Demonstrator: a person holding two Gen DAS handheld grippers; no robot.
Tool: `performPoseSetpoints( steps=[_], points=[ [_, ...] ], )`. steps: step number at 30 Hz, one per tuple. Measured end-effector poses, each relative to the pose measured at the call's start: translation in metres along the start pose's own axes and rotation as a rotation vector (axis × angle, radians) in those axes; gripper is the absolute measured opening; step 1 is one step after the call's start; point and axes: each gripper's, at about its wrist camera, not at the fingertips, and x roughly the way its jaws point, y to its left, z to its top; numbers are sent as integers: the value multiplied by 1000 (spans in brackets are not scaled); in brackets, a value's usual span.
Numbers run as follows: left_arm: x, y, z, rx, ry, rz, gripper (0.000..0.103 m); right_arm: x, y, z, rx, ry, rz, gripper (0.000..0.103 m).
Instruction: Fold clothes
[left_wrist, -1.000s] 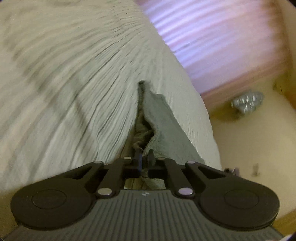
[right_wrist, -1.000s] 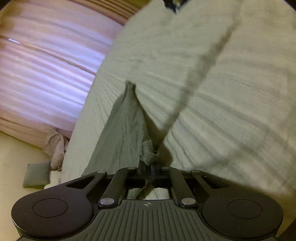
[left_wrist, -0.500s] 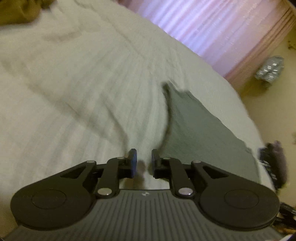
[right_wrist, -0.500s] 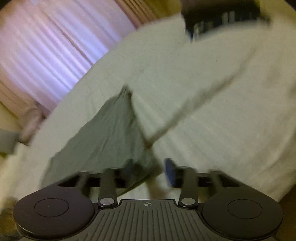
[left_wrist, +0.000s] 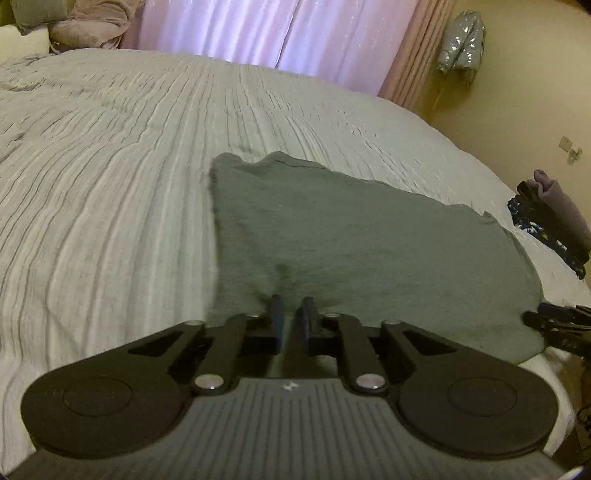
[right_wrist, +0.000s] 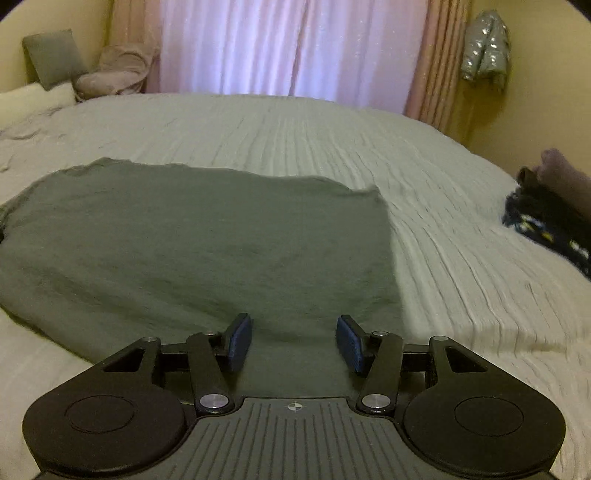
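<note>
A: Where is the garment?

B: The grey garment (right_wrist: 207, 236) lies spread flat on the bed (right_wrist: 443, 206), filling the left and middle of the right wrist view. In the left wrist view it runs from centre to lower right.

A: And the grippers?

B: The right gripper (right_wrist: 293, 341) has its jaws wide apart over the near hem, with nothing between them. The left gripper (left_wrist: 292, 314) has its jaws narrow, a small gap showing; the cloth puckers just ahead of the tips, but I cannot tell whether any is pinched (the picture is blurred there).

A: Which step is this?

B: My judgement: the cloth is laid out in one flat layer, or already doubled once. The pictures fit either, so I would not say how far along the folding is. Any fold from here calls for both grippers to take hold on one edge and carry it together.

A: Room to move?

B: Plenty. Bare bedspread stretches toward the curtains (right_wrist: 288, 48) at the top of the frame. At the right edge a dark pile of clothes (right_wrist: 546, 214) lies well apart from the garment. The near hem sits close to the bed's front edge.
</note>
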Motion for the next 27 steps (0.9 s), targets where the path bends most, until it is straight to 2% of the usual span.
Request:
performPoseSetpoints(
  steps=[4,5,7,11,14,18,21,22,23,27],
  points=[
    [-6,33,24,-91,-14,-23,3,-6,-52,5,139,32,-9,51],
    [-5,39,33,-108,-24,-9,17,-5,-63,10,173,35,0,51],
    [0,52,52,-152,-48,4,31,7,-81,28,230,13,54,52],
    [49,78,93,-265,-33,-55,37,31,-115,65,344,-31,162,52],
    [94,94,117,-325,12,-65,37,63,-128,85,398,-38,204,52],
    [131,99,128,-312,51,-45,35,112,-139,110,456,-35,241,52],
    [145,93,134,-262,80,-80,19,143,-145,120,493,4,271,51],
    [147,91,135,-245,80,-87,5,152,-147,122,498,14,279,37],
    [149,88,136,-227,79,-91,3,159,-150,122,498,15,288,3],
    [135,83,129,-168,-26,-107,2,157,-159,124,493,-65,296,3]
  ],
)
